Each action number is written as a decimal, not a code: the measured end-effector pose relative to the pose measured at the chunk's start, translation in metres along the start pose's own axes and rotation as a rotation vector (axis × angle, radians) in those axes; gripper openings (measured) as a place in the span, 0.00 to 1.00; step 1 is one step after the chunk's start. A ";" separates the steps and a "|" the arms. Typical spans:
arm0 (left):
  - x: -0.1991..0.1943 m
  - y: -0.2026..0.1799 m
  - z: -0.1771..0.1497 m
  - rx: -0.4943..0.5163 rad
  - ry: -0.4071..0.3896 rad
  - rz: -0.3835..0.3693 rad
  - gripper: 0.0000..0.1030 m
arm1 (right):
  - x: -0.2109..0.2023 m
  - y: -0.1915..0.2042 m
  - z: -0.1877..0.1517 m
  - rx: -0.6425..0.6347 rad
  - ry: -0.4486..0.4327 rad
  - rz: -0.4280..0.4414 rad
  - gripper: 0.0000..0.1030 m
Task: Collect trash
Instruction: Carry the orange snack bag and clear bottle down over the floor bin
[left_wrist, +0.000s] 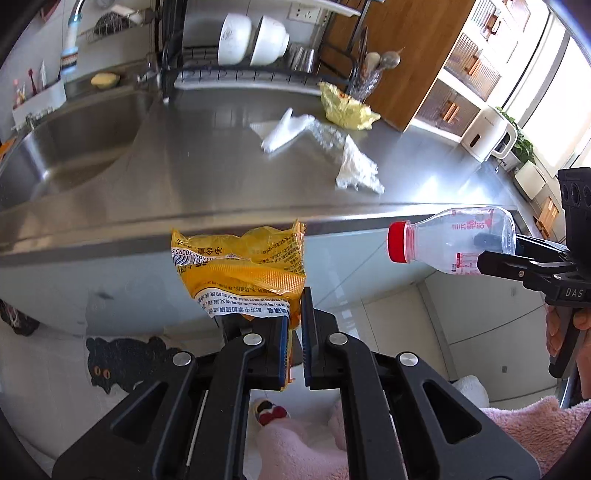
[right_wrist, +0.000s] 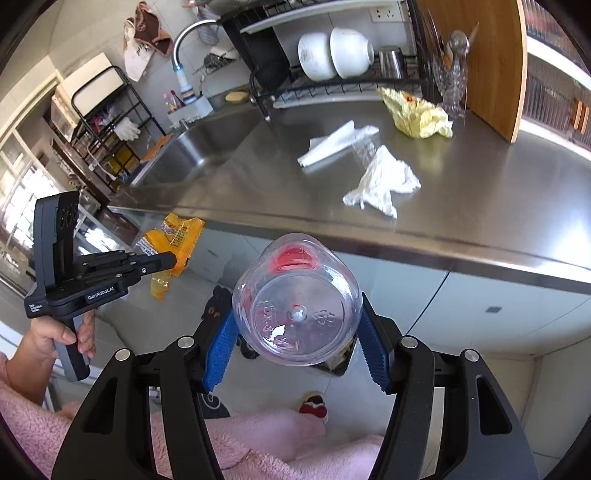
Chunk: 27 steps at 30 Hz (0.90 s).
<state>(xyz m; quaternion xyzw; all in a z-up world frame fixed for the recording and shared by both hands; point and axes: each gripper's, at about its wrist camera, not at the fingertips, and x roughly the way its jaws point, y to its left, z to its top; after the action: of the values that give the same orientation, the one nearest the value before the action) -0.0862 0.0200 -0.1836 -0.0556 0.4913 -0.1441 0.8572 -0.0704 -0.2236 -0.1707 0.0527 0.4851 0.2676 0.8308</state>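
Trash was held clear of the tabletop: the left gripper pinched an orange snack wrapper, the right gripper clamped a clear plastic bottle. The wrapper, caught only by its lower edge, looked liable to slip free, and the smooth bottle could twist between the fingers.

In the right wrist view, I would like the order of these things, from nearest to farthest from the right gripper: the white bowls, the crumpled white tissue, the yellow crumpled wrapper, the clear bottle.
1. Clear bottle, held in the right gripper.
2. Crumpled white tissue, near the counter's front edge.
3. Yellow crumpled wrapper, farther back, to the right.
4. White bowls, in the dish rack at the back.
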 end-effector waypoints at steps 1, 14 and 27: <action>0.008 0.003 -0.008 -0.008 0.020 -0.003 0.05 | 0.010 -0.001 -0.006 0.010 0.022 0.004 0.60; 0.141 0.039 -0.076 -0.051 0.249 -0.054 0.05 | 0.167 -0.023 -0.073 0.094 0.261 -0.049 0.60; 0.292 0.088 -0.106 -0.112 0.439 -0.108 0.05 | 0.319 -0.083 -0.112 0.302 0.435 -0.035 0.60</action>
<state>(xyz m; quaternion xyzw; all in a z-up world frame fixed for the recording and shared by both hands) -0.0215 0.0204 -0.5001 -0.0967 0.6696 -0.1708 0.7163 -0.0083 -0.1559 -0.5063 0.1092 0.6875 0.1828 0.6942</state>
